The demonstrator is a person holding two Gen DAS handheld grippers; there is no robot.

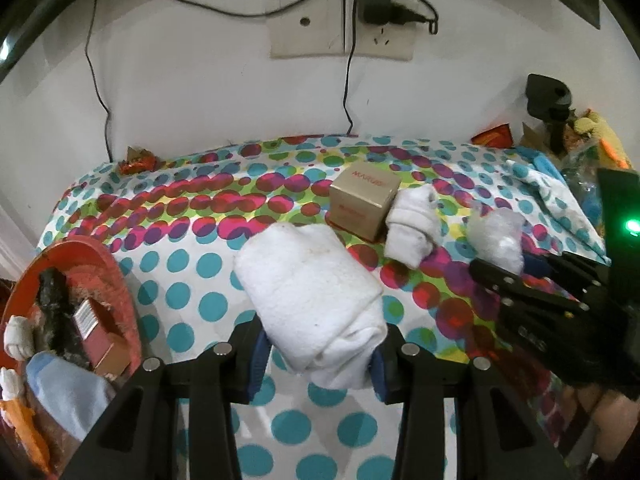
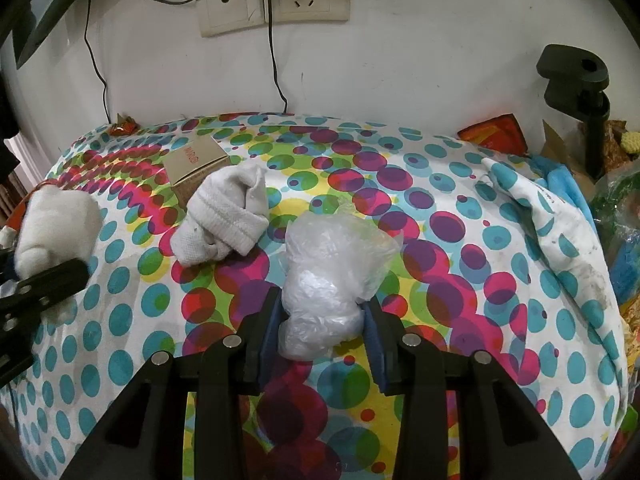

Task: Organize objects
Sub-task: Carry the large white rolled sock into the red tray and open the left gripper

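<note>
My left gripper (image 1: 318, 354) is shut on a folded white towel (image 1: 308, 292), which also shows at the left of the right wrist view (image 2: 56, 228). My right gripper (image 2: 322, 326) is shut on a crumpled clear plastic bag (image 2: 332, 272), also seen in the left wrist view (image 1: 498, 240). A rolled white sock (image 1: 412, 226) (image 2: 224, 216) lies on the dotted cloth between them. A small beige box (image 1: 364, 204) (image 2: 194, 168) sits just behind the sock. A red basket (image 1: 120, 280) at the left holds several items.
The polka-dot cloth (image 2: 440, 240) covers the table up to a white wall with sockets (image 2: 276, 4) and hanging cables. Clutter and a black clamp stand (image 2: 576, 92) crowd the right edge. A red wrapper (image 1: 136, 164) lies at the back left.
</note>
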